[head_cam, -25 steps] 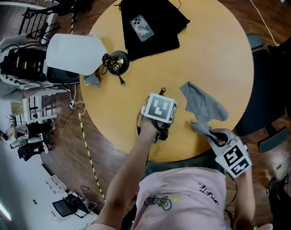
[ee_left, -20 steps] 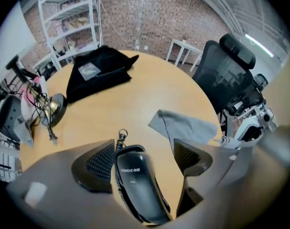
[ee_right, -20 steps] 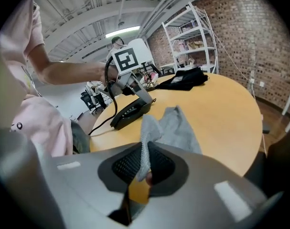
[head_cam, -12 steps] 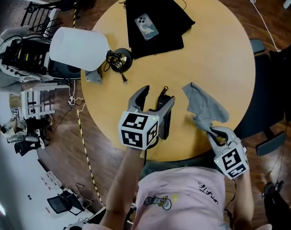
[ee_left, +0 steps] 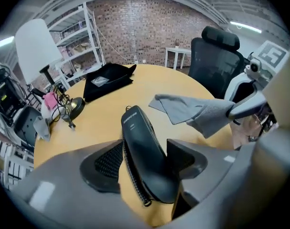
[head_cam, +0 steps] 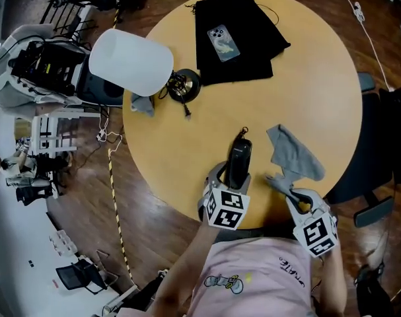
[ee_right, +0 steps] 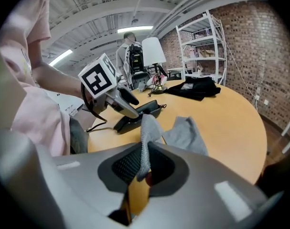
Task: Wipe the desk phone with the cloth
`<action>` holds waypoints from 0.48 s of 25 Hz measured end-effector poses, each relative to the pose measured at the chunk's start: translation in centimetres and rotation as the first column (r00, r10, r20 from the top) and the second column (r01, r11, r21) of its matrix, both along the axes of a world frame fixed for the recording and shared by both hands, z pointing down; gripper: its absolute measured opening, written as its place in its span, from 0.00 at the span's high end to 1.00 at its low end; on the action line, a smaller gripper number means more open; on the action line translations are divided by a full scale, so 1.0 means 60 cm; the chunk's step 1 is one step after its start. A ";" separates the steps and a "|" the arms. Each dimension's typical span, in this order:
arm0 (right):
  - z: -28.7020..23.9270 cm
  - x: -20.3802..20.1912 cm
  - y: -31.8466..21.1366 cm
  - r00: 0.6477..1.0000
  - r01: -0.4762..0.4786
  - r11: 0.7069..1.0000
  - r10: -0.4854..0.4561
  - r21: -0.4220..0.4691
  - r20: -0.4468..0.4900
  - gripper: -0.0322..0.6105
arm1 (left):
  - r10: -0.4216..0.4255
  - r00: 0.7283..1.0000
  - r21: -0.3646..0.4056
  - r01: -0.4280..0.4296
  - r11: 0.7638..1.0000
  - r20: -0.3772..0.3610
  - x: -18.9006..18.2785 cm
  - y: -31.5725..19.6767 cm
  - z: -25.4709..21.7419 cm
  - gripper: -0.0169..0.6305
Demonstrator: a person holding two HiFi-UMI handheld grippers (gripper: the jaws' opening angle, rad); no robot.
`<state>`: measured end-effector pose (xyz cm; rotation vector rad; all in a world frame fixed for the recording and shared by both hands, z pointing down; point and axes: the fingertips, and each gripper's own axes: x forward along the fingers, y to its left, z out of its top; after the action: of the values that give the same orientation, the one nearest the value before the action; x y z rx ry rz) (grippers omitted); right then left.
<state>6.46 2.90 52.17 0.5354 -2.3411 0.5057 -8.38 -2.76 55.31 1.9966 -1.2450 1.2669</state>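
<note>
Round wooden table [head_cam: 306, 91], as I see it from above in the head view. My left gripper [head_cam: 231, 177] points steeply down at the table's near edge. Its jaws have just been closing and stand at a middling width, with the black desk phone handset [head_cam: 240, 156] between them. In the left gripper view, 1 pad lies against each of its 2 long sides, so the tool holds the handset. The handset runs lengthwise away from me, its far end toward the table's middle. I cannot tell whether its near end is off the wood. My right gripper [head_cam: 286, 187] sits at the near edge just to the right. Its jaws are almost together and pinch 1 corner of the grey cloth [head_cam: 296, 154]. The rest of the cloth trails over the tabletop beside the handset, near it but not touching it. On the far side of the table lies a spread of black fabric [head_cam: 253, 18] with a smartphone [head_cam: 224, 43] on top, back side up. At the left edge stands a lamp, its round dark base [head_cam: 185, 86] on the wood and its white shade [head_cam: 131, 61] hanging out past the rim.
</note>
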 end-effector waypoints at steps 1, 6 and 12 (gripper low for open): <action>-0.001 0.000 -0.002 1.000 -0.001 1.000 0.001 0.004 -0.005 0.90 | -0.006 1.000 -0.010 0.006 1.000 0.010 0.001 -0.003 0.008 0.51; -0.007 0.001 -0.003 1.000 -0.017 1.000 0.017 0.001 0.013 0.90 | -0.052 0.999 -0.040 0.052 0.998 -0.015 0.001 -0.015 0.014 0.56; -0.020 0.032 -0.048 0.992 -0.115 0.984 0.120 0.136 -0.030 0.90 | -0.050 0.998 0.057 0.052 0.997 -0.034 -0.011 -0.011 -0.045 0.66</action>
<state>8.40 0.04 50.98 0.7435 -2.3278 0.3892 -9.05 -3.43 52.62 2.0045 -1.3231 1.1821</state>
